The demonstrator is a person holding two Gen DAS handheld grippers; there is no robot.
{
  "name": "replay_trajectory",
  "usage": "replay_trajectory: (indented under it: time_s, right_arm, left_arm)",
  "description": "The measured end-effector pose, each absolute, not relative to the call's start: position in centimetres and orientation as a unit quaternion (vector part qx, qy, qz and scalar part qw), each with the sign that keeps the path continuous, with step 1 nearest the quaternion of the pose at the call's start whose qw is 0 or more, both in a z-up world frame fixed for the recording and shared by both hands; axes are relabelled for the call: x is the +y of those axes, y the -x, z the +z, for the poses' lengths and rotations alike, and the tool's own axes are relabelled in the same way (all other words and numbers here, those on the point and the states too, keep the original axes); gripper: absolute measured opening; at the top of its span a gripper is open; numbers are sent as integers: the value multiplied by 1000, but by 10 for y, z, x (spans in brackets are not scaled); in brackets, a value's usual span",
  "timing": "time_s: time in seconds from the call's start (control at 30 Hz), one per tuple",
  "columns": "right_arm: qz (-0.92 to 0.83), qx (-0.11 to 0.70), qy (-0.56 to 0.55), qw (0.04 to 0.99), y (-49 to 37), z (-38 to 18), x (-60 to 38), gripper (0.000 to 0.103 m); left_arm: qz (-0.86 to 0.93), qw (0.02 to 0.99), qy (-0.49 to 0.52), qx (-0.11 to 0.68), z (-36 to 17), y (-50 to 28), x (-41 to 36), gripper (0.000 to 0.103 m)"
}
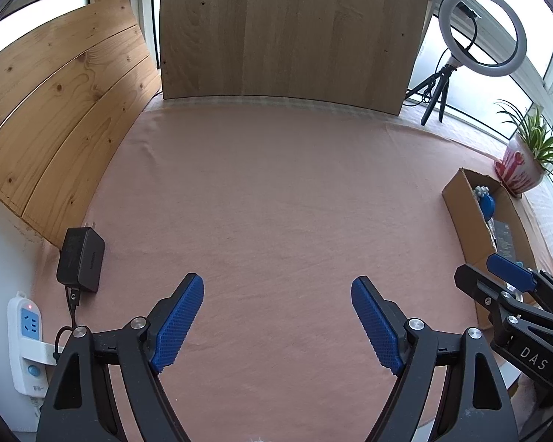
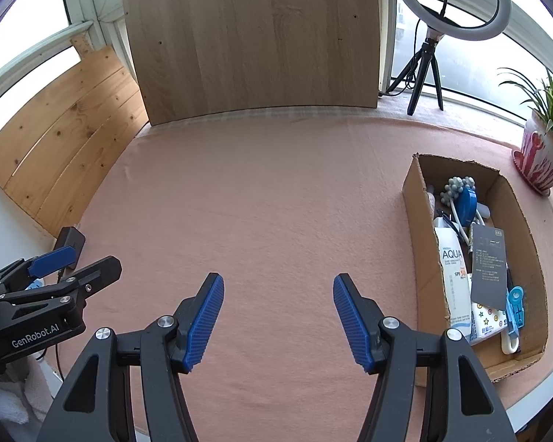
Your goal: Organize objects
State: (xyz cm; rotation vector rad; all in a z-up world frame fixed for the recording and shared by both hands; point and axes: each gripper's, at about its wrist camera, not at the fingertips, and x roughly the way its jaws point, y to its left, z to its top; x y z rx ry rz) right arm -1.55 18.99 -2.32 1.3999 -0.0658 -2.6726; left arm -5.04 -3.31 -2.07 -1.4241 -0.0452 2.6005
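The cardboard box (image 2: pixel 420 221) sits on the pink-covered counter (image 2: pixel 276 191) at about three o'clock in the right wrist view, open at the top and filled with small things. Inside it a white tube printed AQUA (image 2: pixel 453 276) lies along the left wall, a dark grey card with printed text (image 2: pixel 488 265) rests beside it, and a blue round item (image 2: pixel 465 202) with a grey knobbly piece (image 2: pixel 457 186) lies toward the far end. A light blue clip (image 2: pixel 515 307) lies near the right wall, and a white packet with star prints (image 2: pixel 488 320) sits at the near end.

The right claw (image 2: pixel 278 313) hangs over bare cloth just left of the box, its blue pads spread wide with nothing between them. The left claw (image 1: pixel 277 316) is likewise spread wide and empty, over the middle of the counter.

In the left wrist view a black power adapter (image 1: pixel 81 259) lies at nine o'clock on the cloth, its cable running to a white power strip (image 1: pixel 25 339) at the edge. At twelve o'clock a wooden board (image 1: pixel 291 33) stands upright; pine planks (image 1: pixel 59 110) lean at ten o'clock. A ring light on a tripod (image 2: pixel 449 0) stands at one o'clock, and a potted plant (image 2: pixel 545 147) at two o'clock, just beyond the box.
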Motion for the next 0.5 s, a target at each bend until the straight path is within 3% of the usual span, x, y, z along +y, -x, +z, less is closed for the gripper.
replay_trajectory:
  time_s: [0.5]
  right_arm:
    - [-882, -28, -467, 61, 17, -26, 191, 58]
  left_arm:
    - [873, 88, 479, -13, -22, 52, -33, 85]
